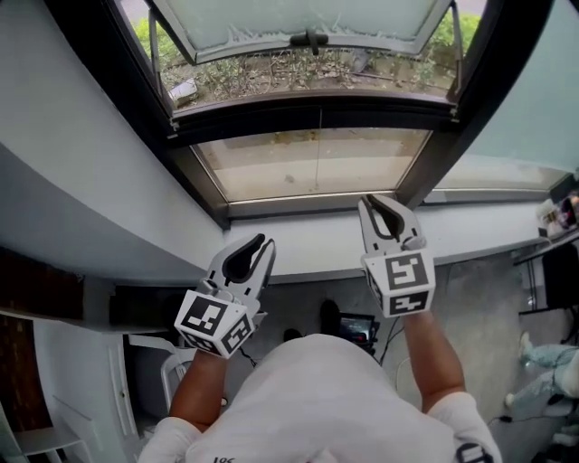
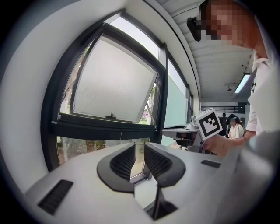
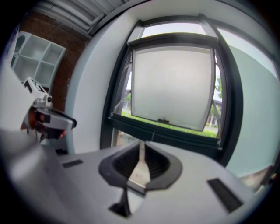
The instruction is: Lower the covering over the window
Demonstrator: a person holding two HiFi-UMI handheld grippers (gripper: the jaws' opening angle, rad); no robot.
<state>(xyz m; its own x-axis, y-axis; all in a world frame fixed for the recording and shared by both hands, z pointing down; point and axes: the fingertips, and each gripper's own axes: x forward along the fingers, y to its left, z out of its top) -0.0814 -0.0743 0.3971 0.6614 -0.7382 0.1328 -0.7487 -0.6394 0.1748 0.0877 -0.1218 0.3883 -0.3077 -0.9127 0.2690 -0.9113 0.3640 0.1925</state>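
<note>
The window (image 1: pixel 312 163) has a dark frame, a fixed lower pane and a frosted top sash (image 1: pixel 308 23) tilted outward. No blind or pull cord shows in any view. Both grippers hover over the white sill (image 1: pixel 308 244), pointing at the glass. My left gripper (image 1: pixel 262 244) (image 2: pixel 139 159) is low and left, its jaws a narrow gap apart with nothing between them. My right gripper (image 1: pixel 384 206) (image 3: pixel 141 159) is higher, near the frame's lower right corner. Its jaws are nearly together, with only a thin pale slit between them, and I see nothing held.
White wall curves round the window on both sides. A brick wall with a white shelf unit (image 3: pixel 35 52) is at the left. Below are a white chair (image 1: pixel 176 366) and a dark device (image 1: pixel 353 327) on the floor. A desk (image 1: pixel 556 222) and a seated person (image 1: pixel 547 362) are at the right.
</note>
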